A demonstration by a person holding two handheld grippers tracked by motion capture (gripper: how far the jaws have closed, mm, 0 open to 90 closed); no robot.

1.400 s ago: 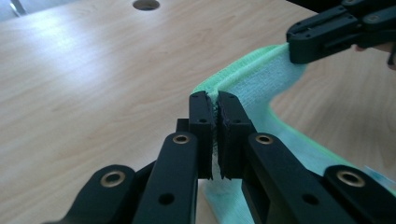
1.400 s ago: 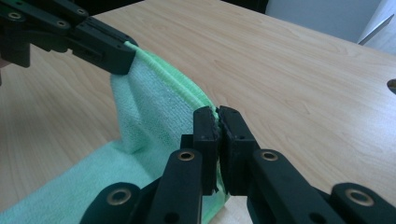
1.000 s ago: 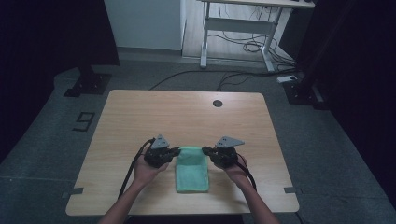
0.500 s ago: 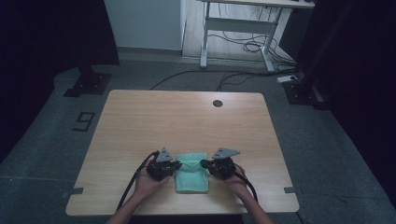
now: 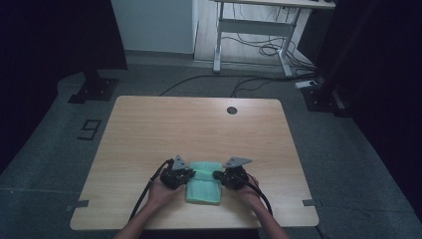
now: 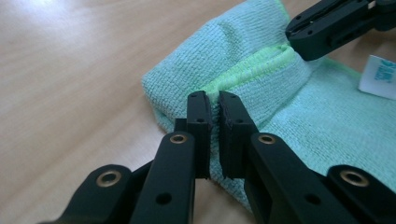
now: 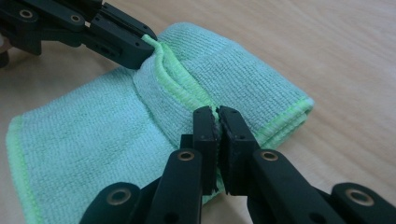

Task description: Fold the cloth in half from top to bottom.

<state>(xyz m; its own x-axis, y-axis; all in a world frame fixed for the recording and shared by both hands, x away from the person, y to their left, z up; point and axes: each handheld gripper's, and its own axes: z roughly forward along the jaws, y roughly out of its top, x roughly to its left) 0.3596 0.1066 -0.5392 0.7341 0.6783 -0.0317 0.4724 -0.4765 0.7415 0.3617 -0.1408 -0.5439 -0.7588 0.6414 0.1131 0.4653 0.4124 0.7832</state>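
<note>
A mint-green microfibre cloth [image 5: 204, 191] with a lighter green hem lies folded near the table's front edge. My left gripper [image 5: 191, 174] is shut on the hem at the cloth's left side, and in the left gripper view [image 6: 214, 100] the stitched edge sits pinched between the pads. My right gripper [image 5: 215, 175] is shut on the same hem at the right side [image 7: 217, 114]. The pinched edge stands up as a ridge over the cloth [image 7: 93, 130] and runs between the two grippers. A white label [image 6: 379, 77] shows at the cloth's far side.
The wooden table [image 5: 199, 124] has a dark round cable hole [image 5: 231, 110] near its far edge. Beyond it stand a white desk frame [image 5: 254, 30] and loose cables on the grey floor. Dark stand bases flank the table.
Both hands have come lower and closer to the table's front edge, carrying the cloth's pinched edge with them. The cloth now looks shorter from far to near.
</note>
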